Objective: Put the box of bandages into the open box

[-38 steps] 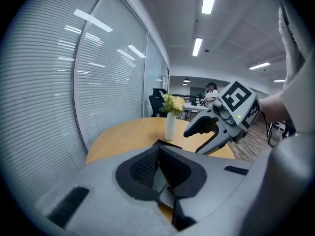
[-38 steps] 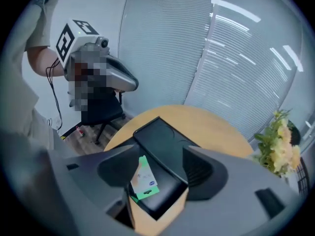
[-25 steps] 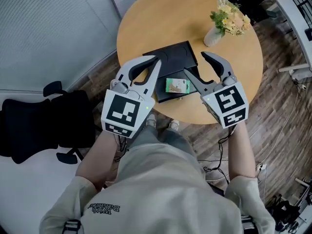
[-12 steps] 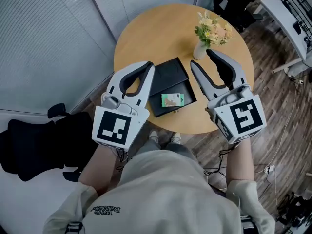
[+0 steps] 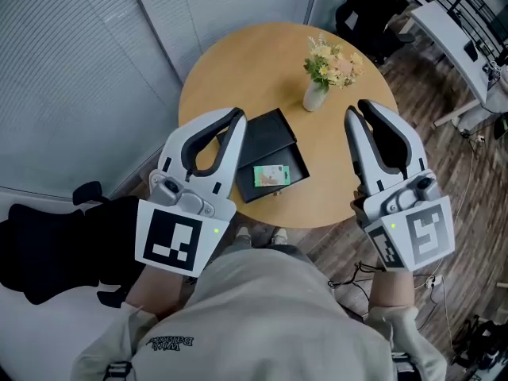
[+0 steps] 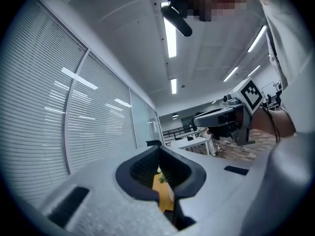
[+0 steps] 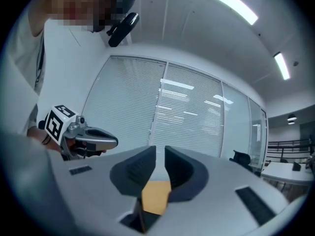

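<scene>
The green-and-white box of bandages (image 5: 271, 175) lies flat in the front part of the black open box (image 5: 268, 133) on the round wooden table (image 5: 238, 62). Both grippers hang above the table's near edge, clear of the boxes. My left gripper (image 5: 236, 117) is at the black box's left, its jaws shut and empty (image 6: 158, 150). My right gripper (image 5: 355, 113) is off to the right of the box. Its jaws are closing with only a narrow slit left and nothing between them (image 7: 160, 151).
A white vase of flowers (image 5: 316, 94) stands behind the black box to the right. A black office chair (image 5: 48, 244) sits on the floor at left. Blinds run along the wall behind the table. Cables lie on the wooden floor (image 5: 444, 173) at right.
Both grippers have drawn back from the black box and spread apart. The right jaws have gone from wide open to almost closed. The bandage box has stayed in the black box.
</scene>
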The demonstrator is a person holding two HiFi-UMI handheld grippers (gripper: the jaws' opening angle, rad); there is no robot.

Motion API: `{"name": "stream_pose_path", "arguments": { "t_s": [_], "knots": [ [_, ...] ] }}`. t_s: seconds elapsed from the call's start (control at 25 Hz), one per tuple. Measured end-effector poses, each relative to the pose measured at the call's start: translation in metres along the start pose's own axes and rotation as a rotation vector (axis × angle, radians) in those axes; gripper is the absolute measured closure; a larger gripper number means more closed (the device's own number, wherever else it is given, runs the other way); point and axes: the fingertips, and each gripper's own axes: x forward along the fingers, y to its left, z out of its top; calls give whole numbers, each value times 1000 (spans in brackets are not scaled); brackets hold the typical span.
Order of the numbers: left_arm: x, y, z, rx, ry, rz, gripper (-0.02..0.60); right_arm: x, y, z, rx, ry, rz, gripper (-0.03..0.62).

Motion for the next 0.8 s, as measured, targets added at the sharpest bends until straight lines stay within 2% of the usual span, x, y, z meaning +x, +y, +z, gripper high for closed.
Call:
{"name": "stream_pose_path", "arguments": {
  "t_s": [0.16, 0.56, 0.8],
  "knots": [
    [-2, -5, 4, 3, -6, -3, 558, -12, -7, -8, 6, 16, -21, 543],
    [-5, -27, -20, -10, 56, -21, 558, -32, 3, -42, 79, 61, -2, 548],
    [-9, -34, -32, -33, 81, -23, 558, -35, 13, -44, 102, 57, 15, 554]
  ]
}}
